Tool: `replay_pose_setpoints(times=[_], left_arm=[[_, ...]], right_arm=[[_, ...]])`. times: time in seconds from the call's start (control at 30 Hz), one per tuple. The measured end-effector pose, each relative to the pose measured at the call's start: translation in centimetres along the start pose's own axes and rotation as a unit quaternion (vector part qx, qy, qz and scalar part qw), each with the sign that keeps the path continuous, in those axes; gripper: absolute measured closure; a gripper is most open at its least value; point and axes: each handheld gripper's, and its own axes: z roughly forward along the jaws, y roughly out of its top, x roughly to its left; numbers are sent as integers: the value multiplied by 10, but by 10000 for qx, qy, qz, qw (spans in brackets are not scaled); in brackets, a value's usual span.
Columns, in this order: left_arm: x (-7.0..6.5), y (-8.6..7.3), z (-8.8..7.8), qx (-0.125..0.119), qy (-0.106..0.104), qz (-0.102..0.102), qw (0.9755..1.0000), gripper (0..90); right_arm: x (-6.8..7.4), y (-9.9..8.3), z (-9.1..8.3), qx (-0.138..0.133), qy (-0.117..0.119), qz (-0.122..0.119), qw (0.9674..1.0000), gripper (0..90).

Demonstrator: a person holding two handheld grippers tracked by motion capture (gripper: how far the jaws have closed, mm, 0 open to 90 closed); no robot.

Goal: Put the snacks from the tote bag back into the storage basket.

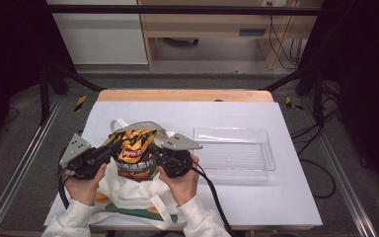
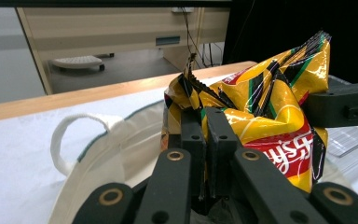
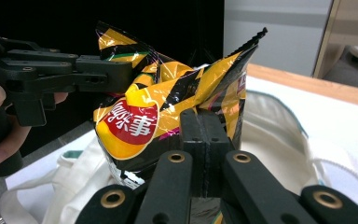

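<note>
A yellow, black and red chip bag (image 1: 134,148) stands upright over a white cloth tote bag (image 1: 128,192) near the table's front left. My left gripper (image 1: 112,146) is shut on the chip bag's left edge, and my right gripper (image 1: 154,148) is shut on its right edge. In the left gripper view the jaws pinch the crinkled foil of the chip bag (image 2: 261,107) and the tote bag's handle (image 2: 74,135) lies to the left. In the right gripper view the jaws clamp the chip bag (image 3: 168,112), with the left gripper (image 3: 116,74) holding its far side.
A clear plastic tray (image 1: 234,148) lies on the white tabletop (image 1: 286,197) just right of my right hand. Beyond the table's wooden far edge (image 1: 185,95) are the floor and furniture.
</note>
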Motion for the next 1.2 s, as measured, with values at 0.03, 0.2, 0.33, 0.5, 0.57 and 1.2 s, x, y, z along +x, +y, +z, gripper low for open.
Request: replay_pose_setpoints(times=[0.03, 0.2, 0.33, 0.5, 0.57, 1.2], left_arm=[[0, 3, -1, -24, -7, -4, 10000, 874], [-3, 13, -6, -140, -8, 22, 9999, 876], [-8, 28, -9, -196, 62, 124, 9997, 876], [-11, 43, -14, -285, 103, 186, 9994, 876], [-13, 48, -15, -309, 95, 195, 9993, 877], [-32, 105, -20, -591, 80, 339, 9976, 880]], right_arm=[[1, 2, -1, -29, 2, -23, 10000, 900], [4, 17, -9, -159, -4, -60, 9999, 900], [5, 28, -13, -228, -38, -118, 9997, 900], [6, 39, -19, -327, -45, -169, 9993, 900], [7, 45, -22, -378, -28, -181, 9991, 900], [7, 99, -54, -725, -180, -393, 9964, 900]])
